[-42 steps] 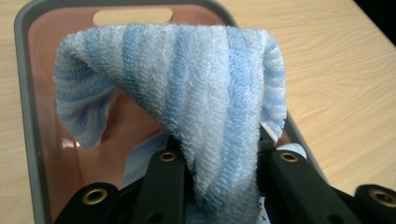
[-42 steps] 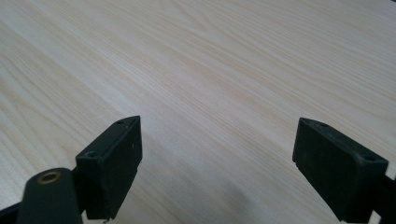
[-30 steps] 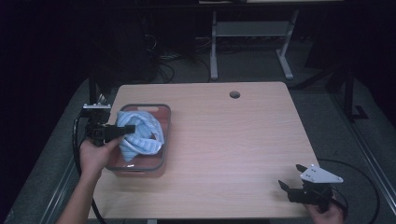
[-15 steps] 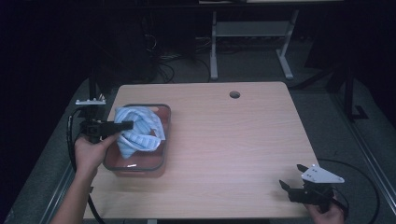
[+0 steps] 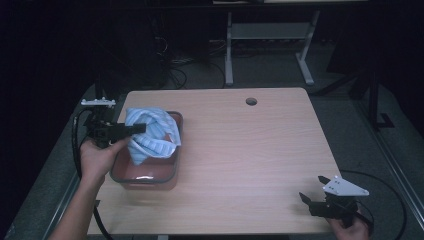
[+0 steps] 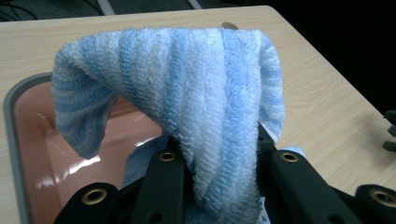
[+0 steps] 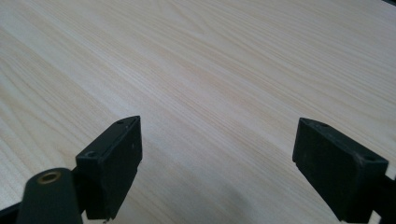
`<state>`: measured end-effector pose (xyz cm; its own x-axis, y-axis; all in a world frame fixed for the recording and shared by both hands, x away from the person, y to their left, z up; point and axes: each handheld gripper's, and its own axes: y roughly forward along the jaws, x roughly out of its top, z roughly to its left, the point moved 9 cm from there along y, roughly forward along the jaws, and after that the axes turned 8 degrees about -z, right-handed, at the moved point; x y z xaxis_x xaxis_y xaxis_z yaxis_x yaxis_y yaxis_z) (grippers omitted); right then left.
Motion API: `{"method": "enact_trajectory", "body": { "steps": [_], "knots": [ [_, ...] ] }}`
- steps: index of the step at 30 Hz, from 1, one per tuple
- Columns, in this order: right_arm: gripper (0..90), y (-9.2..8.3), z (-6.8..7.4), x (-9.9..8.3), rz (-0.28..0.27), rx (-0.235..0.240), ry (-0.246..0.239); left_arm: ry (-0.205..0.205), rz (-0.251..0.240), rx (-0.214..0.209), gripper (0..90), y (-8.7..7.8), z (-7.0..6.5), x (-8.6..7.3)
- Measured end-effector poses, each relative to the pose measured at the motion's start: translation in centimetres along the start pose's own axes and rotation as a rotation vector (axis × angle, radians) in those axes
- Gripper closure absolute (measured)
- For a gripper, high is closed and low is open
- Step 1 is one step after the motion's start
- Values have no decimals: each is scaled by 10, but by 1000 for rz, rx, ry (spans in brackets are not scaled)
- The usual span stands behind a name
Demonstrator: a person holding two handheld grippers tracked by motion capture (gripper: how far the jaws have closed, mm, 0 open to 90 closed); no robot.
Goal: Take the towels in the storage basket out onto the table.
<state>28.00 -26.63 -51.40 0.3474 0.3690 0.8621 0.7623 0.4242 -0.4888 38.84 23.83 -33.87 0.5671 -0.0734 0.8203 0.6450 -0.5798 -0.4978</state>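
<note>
Pinching the blue striped towel (image 6: 187, 93) in the left gripper (image 5: 131, 129), dangling it directly over the pink tray (image 5: 145, 176) at the table's (image 5: 250, 165) left side, with the right gripper (image 5: 312, 201) idling spread wide, well apart at the near right corner.

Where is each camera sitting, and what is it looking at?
High view: above the person's side, looking forward and down at the table; both forearms and hand-held grippers show, left, right.
Left gripper view: on the left hand-held gripper, looking along its jaws, shut on the towel over the tray.
Right gripper view: on the right hand-held gripper, looking past its open jaws at bare table.
Shared: high and left gripper views both show towel, tray and table.
</note>
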Motion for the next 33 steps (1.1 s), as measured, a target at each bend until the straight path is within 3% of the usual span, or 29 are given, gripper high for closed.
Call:
{"method": "enact_trajectory", "body": {
  "steps": [15, 33],
  "knots": [
    [152, 0, 0, 1, -4, 0, -1, 54, 14, -47, 733, 11, -28, 11],
    [152, -3, -2, 0, -6, -4, 10, 76, 40, -106, 732, 33, -57, 16]
  ]
}}
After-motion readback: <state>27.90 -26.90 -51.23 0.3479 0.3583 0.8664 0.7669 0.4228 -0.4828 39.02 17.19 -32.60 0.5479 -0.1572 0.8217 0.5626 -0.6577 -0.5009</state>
